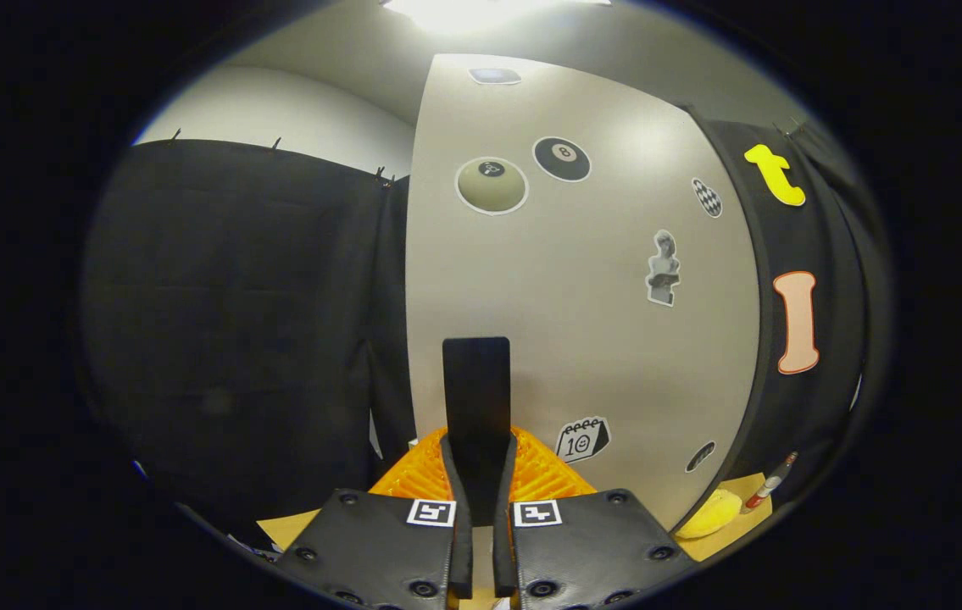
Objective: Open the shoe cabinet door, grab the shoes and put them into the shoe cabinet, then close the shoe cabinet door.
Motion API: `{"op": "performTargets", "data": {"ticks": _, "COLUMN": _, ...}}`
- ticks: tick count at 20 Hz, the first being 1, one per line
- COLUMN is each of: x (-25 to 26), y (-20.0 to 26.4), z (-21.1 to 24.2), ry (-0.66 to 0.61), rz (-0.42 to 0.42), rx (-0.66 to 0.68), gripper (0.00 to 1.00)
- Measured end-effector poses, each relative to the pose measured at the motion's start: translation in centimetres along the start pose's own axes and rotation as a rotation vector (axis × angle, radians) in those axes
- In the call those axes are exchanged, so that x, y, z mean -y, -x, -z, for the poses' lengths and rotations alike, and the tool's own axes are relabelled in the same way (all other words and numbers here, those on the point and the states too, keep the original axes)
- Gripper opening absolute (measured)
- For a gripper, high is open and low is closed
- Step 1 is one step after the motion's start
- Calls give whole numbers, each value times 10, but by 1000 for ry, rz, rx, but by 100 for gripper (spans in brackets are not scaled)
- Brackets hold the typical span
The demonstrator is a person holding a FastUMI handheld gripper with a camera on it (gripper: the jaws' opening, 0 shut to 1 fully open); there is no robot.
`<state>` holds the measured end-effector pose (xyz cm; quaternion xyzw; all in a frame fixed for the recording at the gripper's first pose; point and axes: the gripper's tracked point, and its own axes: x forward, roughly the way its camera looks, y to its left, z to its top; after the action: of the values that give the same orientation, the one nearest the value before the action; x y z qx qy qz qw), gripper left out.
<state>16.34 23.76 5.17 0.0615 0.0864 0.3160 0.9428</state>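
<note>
Black cloth is hung as the booth wall to one side, and a pale wall is seen above it. Straight ahead, the shoe cabinet door is seen as a broad light-grey panel dotted with stickers, among them an eight-ball sticker and a small calendar sticker. A dark upright handle is mounted low on the door and runs down between the fingers. The gripper is clenched on this handle, with both fingers pressed against its sides. Past the door's far edge, something yellow and soft lies on a tan surface, with a marker-like object just beside it; whether the yellow thing is a shoe cannot be told.

The step in hand is judged to be swinging the door by its handle; whether it is being opened or closed cannot be told. The grip is best kept firm and the pull led along the door's arc, not straight back, so the handle is not twisted out of the fingers. The tool is held level, pointed squarely at the door and close to it.
</note>
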Motion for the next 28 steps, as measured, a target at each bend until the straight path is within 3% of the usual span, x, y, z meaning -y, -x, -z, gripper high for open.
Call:
{"op": "performTargets", "data": {"ticks": 5, "x": 11, "y": 22, "z": 2, "ry": 29, "rz": -19, "rx": 29, "gripper": 11}}
{"op": "performTargets", "data": {"ticks": 13, "x": 39, "y": 57, "z": 2, "ry": 44, "rz": 19, "rx": 27, "gripper": 11}}
{"op": "performTargets", "data": {"ticks": 21, "x": 98, "y": 98, "z": 2, "ry": 79, "rz": 191, "rx": 43, "gripper": 10}}
{"op": "performTargets", "data": {"ticks": 26, "x": 153, "y": 121, "z": 3, "ry": 103, "rz": 356, "rx": 57, "gripper": 9}}
{"op": "performTargets", "data": {"ticks": 28, "x": 166, "y": 126, "z": 4, "ry": 82, "rz": 378, "rx": 63, "gripper": 6}}
